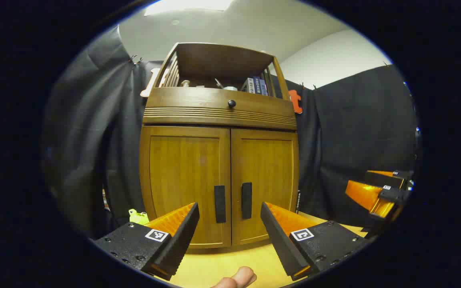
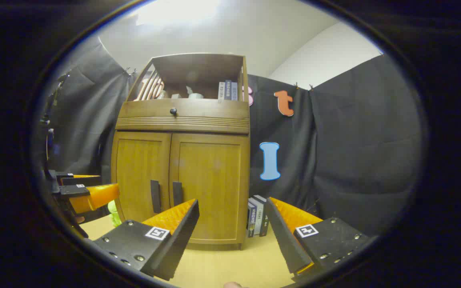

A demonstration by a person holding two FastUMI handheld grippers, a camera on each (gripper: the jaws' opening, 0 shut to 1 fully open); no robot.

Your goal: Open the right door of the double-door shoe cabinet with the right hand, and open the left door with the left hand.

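A recording booth — black cloth wall (image 2: 358,152), staged shoe cabinet (image 1: 218,160).

A: The shoe cabinet (image 1: 218,160) in the middle of the frame looks like varnished wood with a soft sheen, its grain running upright.

B: Its door handles (image 1: 219,203) are matt and dark. At the bottom, the counter (image 1: 222,264) looks smooth, pale wood.
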